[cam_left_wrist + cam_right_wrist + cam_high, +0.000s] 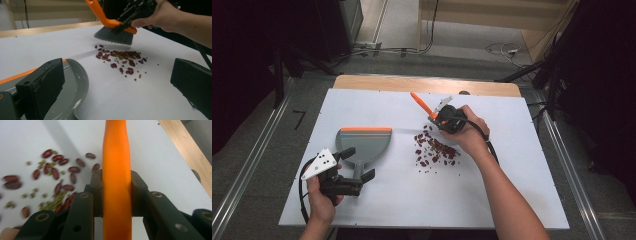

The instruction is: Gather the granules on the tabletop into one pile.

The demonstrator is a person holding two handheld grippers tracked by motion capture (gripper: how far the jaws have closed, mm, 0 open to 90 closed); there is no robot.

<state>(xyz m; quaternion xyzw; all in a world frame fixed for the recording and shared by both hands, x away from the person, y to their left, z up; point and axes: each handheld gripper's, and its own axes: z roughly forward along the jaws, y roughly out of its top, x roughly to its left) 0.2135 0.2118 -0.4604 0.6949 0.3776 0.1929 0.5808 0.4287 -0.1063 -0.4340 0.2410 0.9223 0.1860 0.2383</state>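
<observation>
The right gripper (438, 119) is clenched on the orange handle of a brush (113, 31), its 2 jaws pressing the handle from both sides; the grey bristles hang just above the far side of a scatter of red beans (434, 149) and small green grains near the middle of the white table (512, 200). The left gripper (357, 170), near the table's front left corner, stands released, jaws apart on either side of the handle of a grey dustpan (362, 145) with an orange lip.
</observation>
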